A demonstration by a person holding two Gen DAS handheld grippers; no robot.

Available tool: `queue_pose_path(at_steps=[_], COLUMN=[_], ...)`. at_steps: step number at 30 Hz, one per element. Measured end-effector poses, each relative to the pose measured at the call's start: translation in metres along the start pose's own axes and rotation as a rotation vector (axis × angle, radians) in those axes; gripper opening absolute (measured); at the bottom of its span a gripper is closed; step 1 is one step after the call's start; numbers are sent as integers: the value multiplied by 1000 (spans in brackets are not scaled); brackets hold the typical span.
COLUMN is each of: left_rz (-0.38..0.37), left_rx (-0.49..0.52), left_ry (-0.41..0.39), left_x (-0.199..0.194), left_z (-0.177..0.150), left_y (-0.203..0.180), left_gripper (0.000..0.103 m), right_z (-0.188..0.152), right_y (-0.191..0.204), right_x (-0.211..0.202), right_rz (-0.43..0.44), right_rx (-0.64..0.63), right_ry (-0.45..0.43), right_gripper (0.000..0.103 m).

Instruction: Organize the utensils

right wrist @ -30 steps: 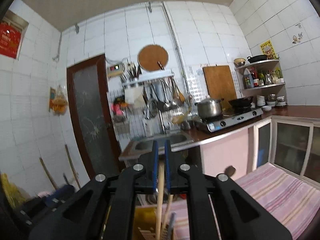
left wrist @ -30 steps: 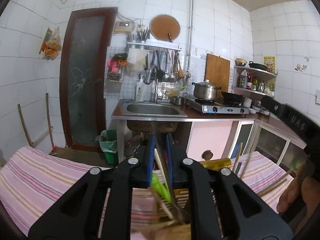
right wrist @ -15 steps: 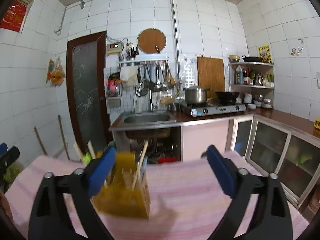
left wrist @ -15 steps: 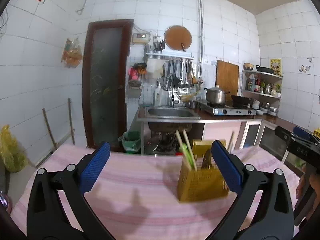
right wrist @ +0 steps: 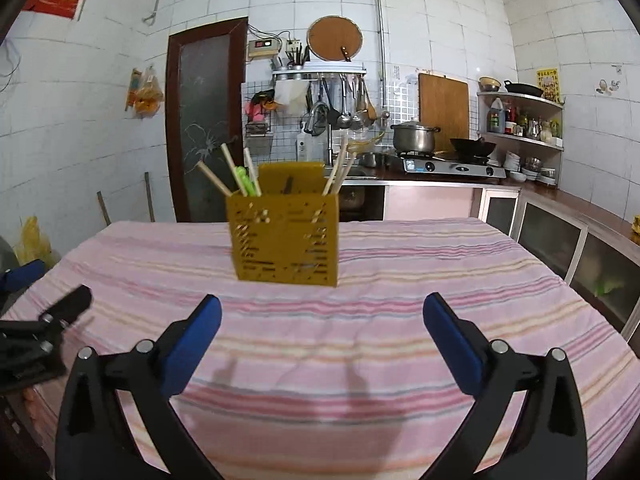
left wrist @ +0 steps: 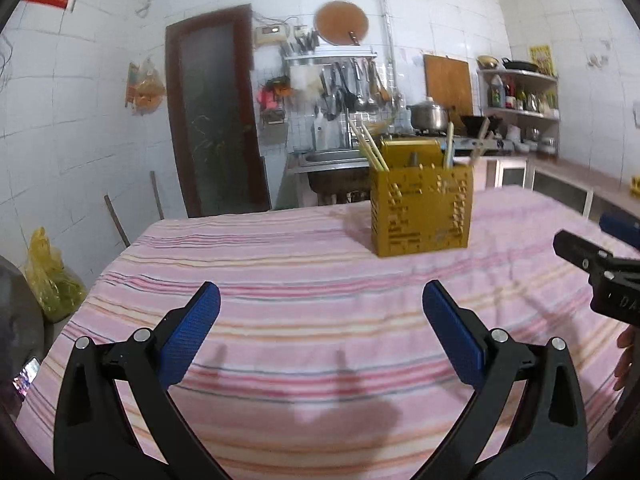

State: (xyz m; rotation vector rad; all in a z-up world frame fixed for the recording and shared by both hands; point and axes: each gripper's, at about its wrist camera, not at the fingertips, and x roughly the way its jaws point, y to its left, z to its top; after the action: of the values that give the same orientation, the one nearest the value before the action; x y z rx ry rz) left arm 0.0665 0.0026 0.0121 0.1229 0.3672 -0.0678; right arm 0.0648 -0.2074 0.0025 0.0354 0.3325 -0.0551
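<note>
Both the left tool (left wrist: 321,330) and right tool (right wrist: 322,334) had released and backed off, gaping wide and empty, leaving the utensils standing in the yellow holder (right wrist: 283,232), apparently finished.

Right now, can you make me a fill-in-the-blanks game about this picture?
1. The yellow utensil holder stands on a striped pink ____.
2. Both the left gripper and the right gripper are ____.
3. The green utensil sits inside the ____.
4. A metal pot rests on the ____.

Missing words: tablecloth; open; holder; stove
</note>
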Motion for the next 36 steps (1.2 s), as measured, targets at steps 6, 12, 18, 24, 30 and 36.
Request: queue_pose_path(at_steps=[6, 12, 18, 24, 30, 36], left_rz=[-8, 25, 32, 34, 26, 23], left_rx=[-15, -63, -69, -77, -110, -119], left_ry=[-30, -100, -138, -151, -149, -156], left_x=[-7, -20, -28, -31, -29, -30], left_z=[-16, -21, -19, -20, -20, -21], left_y=[2, 9, 10, 11, 18, 20], left_gripper=[98, 98, 98, 98, 98, 98], right_z=[-18, -22, -24, -23, -24, -23], right_y=[5, 4, 8, 9, 11, 12], right_x=[-7, -9, -14, -16, -18, -20], right_rz=[-13, -23, -34, -39, -42, -47], right_rx=[-2, 11, 3, -8, -13, -17], right_ry=[-40, -52, -76, -89, -92, -99], right_gripper=[99, 99, 99, 99, 99, 99])
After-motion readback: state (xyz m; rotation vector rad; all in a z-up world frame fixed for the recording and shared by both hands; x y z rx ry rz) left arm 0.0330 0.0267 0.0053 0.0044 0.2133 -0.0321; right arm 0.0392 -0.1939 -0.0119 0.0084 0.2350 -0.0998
